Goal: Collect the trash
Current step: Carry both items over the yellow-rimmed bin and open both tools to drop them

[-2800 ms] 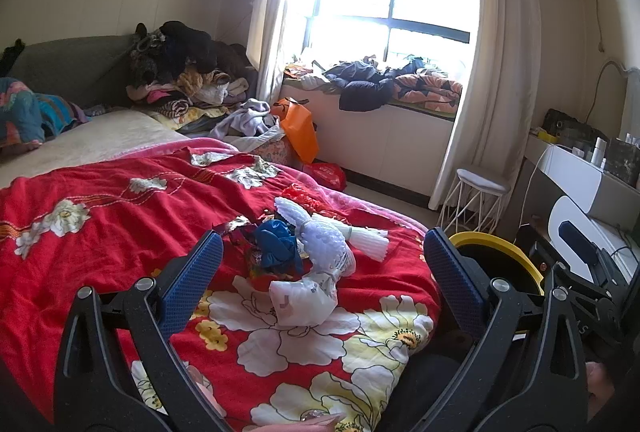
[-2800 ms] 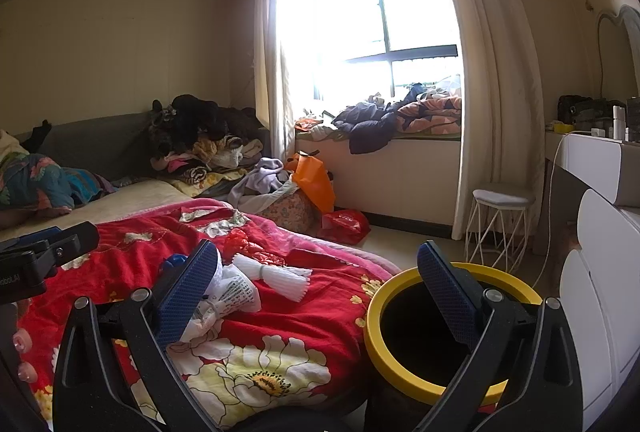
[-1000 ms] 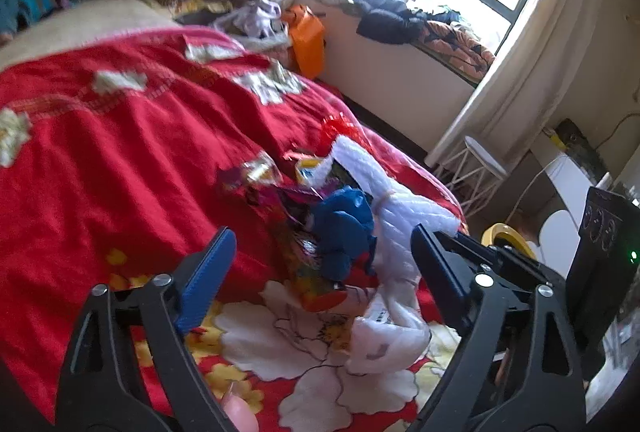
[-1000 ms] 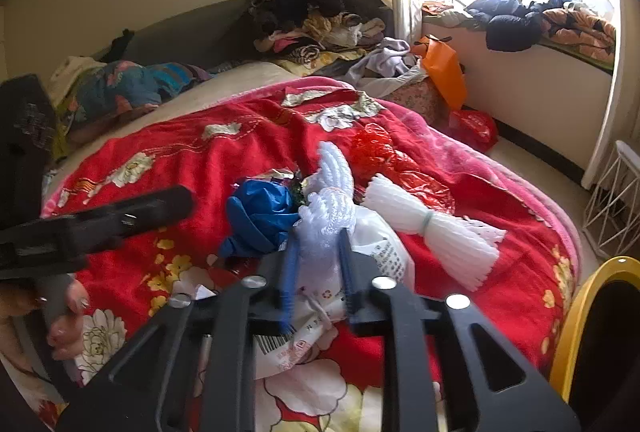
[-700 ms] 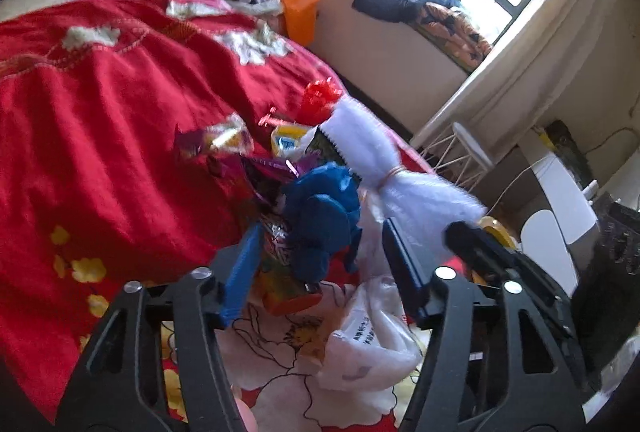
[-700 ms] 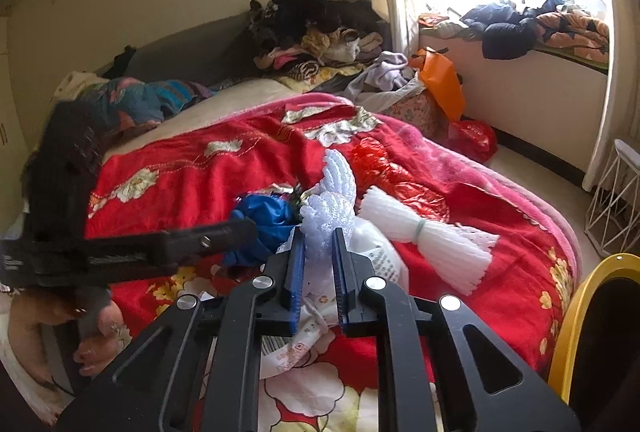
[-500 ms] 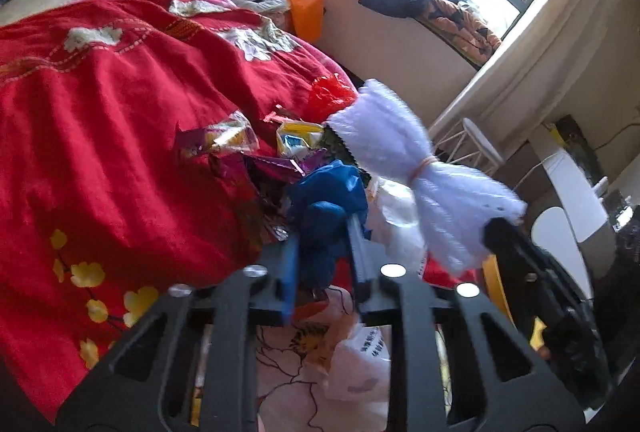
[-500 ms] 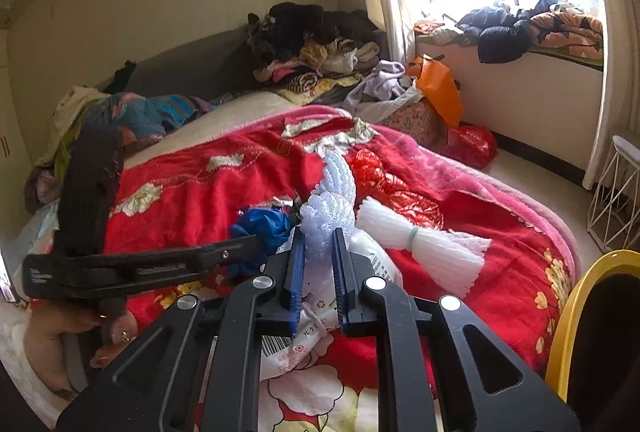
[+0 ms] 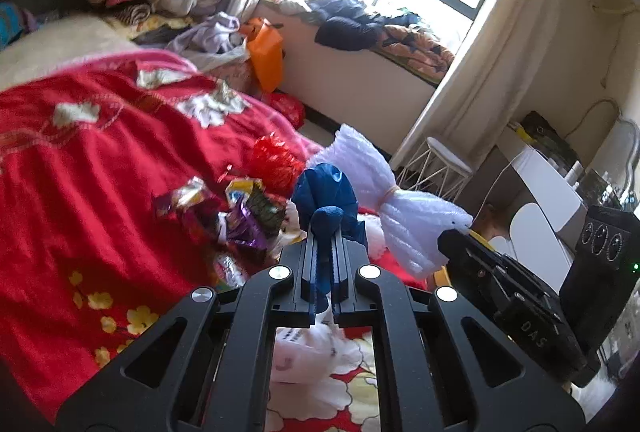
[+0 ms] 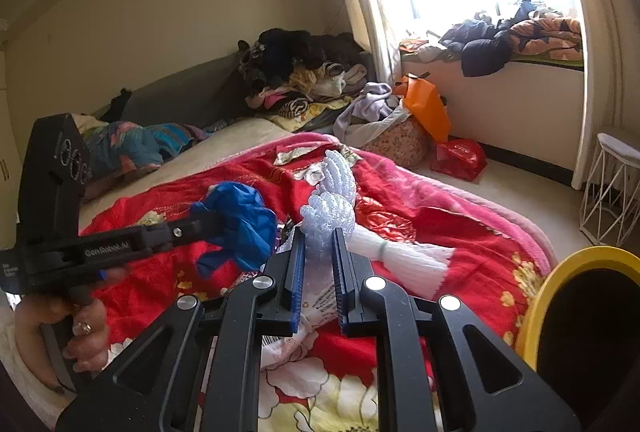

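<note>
My left gripper [image 9: 325, 238] is shut on a crumpled blue bag [image 9: 326, 192] and holds it above the red bedspread [image 9: 80, 168]; it also shows in the right wrist view [image 10: 240, 220]. My right gripper [image 10: 318, 236] is shut on a white foam net [image 10: 332, 200], lifted off the bed. In the left wrist view the white foam net [image 9: 384, 192] hangs right of the blue bag. Shiny snack wrappers [image 9: 236, 208] and a white plastic bag [image 9: 304, 352] lie on the bedspread below. A white foam sleeve bundle [image 10: 400, 252] lies on the bed.
A yellow-rimmed black bin [image 10: 580, 312] stands at the bed's right side. A white wire stool [image 10: 616, 188] stands by the curtain. An orange bag [image 10: 428, 108], a red bag [image 10: 460, 156] and clothes piles [image 10: 304, 72] lie beyond the bed.
Both grippers closed on the trash and lifted: the left shut on the blue bag, the right raised the white foam net off the bed.
</note>
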Action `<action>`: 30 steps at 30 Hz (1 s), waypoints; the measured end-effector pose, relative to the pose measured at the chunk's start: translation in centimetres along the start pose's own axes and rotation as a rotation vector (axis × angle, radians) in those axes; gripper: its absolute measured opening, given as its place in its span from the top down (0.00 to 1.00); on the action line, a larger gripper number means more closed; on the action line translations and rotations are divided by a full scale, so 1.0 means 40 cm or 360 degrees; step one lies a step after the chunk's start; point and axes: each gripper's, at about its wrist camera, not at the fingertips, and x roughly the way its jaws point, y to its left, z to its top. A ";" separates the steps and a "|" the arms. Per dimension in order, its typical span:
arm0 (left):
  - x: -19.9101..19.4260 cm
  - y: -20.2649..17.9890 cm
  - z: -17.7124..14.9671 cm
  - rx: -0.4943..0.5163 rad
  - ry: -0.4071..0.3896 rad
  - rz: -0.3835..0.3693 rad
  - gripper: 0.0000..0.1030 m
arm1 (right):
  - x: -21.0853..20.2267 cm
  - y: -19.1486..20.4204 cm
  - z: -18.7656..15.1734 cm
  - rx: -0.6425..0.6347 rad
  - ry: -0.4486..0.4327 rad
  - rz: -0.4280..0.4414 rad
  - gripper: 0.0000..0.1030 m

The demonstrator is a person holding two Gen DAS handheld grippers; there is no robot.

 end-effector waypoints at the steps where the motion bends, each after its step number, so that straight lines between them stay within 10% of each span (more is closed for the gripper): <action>1: -0.006 -0.010 0.004 0.0020 -0.0010 0.0004 0.98 | -0.015 -0.007 0.001 0.0003 -0.0014 -0.0009 0.87; 30: 0.069 -0.321 -0.017 0.0285 0.0058 -0.0325 0.98 | -0.300 -0.277 -0.102 0.0332 -0.0058 -0.0583 0.87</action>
